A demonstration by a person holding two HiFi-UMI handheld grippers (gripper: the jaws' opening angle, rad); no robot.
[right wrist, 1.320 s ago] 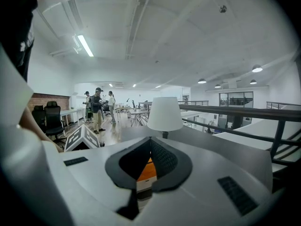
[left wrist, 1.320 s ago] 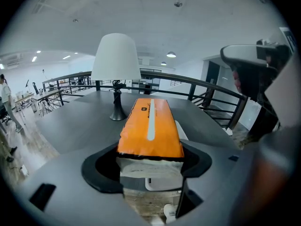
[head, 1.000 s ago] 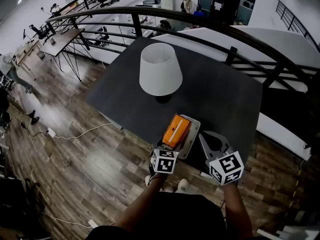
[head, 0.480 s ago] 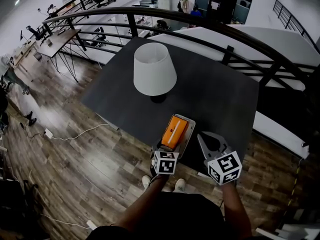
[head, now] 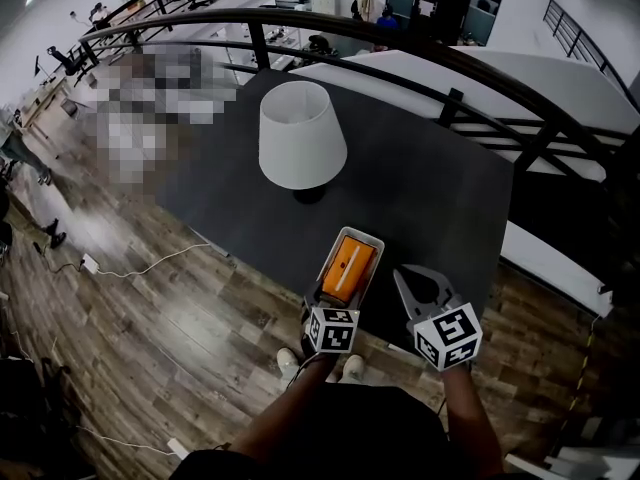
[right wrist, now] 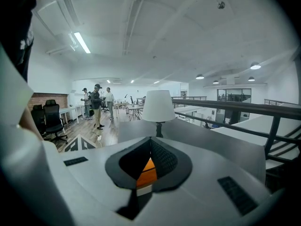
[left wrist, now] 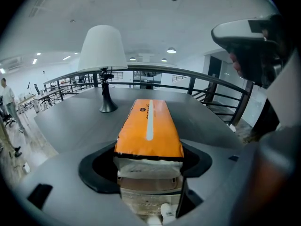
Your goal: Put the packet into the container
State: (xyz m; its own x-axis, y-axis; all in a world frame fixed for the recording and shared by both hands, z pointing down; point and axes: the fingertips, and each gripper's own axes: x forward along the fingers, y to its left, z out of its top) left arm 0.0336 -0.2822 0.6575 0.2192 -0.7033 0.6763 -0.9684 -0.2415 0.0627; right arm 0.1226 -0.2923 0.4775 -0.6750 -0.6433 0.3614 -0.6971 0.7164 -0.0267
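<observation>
Both grippers are held low before the body, with the left forearm [head: 285, 413] and right forearm [head: 468, 418] stretched forward side by side. The left gripper [head: 336, 303] is pointed ahead, its jaws set partly apart and clamped on the near end of the packet [left wrist: 148, 126]. The right gripper [head: 403, 276] is held just beside it, its jaws closed tip to tip with nothing gripped.

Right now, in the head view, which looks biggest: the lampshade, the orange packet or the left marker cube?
1. Lampshade, clearly the largest.
2. Orange packet and left marker cube look about alike. The cube is nearer the camera, so I won't rank them.
</observation>
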